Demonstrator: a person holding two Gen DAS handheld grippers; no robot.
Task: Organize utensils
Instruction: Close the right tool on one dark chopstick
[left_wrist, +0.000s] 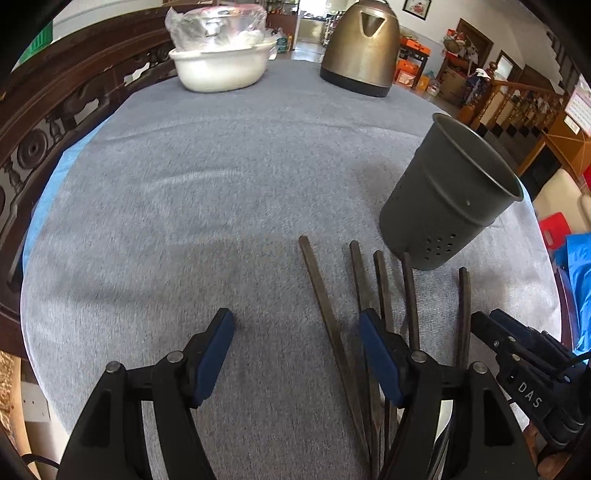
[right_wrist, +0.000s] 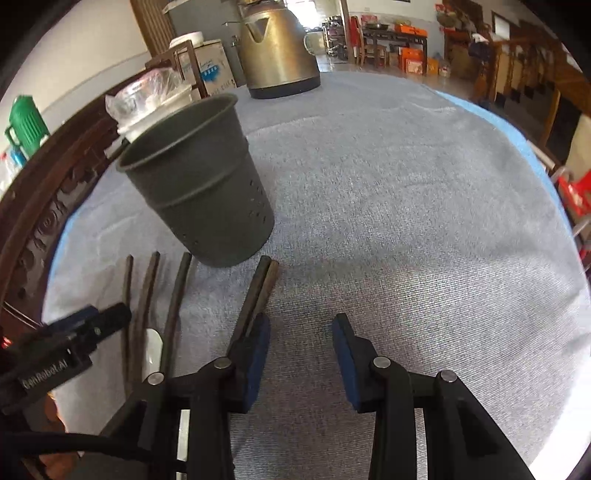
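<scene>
Several dark chopsticks (left_wrist: 382, 284) lie fanned out on the grey cloth, their tips near a dark grey perforated holder (left_wrist: 443, 206) that stands upright. My left gripper (left_wrist: 297, 350) hovers open over the leftmost chopstick (left_wrist: 319, 291) and its pads touch nothing. In the right wrist view the holder (right_wrist: 199, 184) stands at the upper left. My right gripper (right_wrist: 301, 347) is open with bare cloth between its pads. A pair of chopsticks (right_wrist: 260, 288) runs under its left finger. A white utensil (right_wrist: 153, 347) lies among the other chopsticks. Each gripper shows in the other's view: right gripper (left_wrist: 487, 321), left gripper (right_wrist: 103, 314).
A brass-coloured kettle (left_wrist: 360, 48) and a white bowl (left_wrist: 221, 66) with plastic-wrapped contents stand at the table's far end. A carved dark wooden backrest (left_wrist: 55, 110) runs along the left. The cloth's edge (left_wrist: 535, 229) drops off just right of the holder.
</scene>
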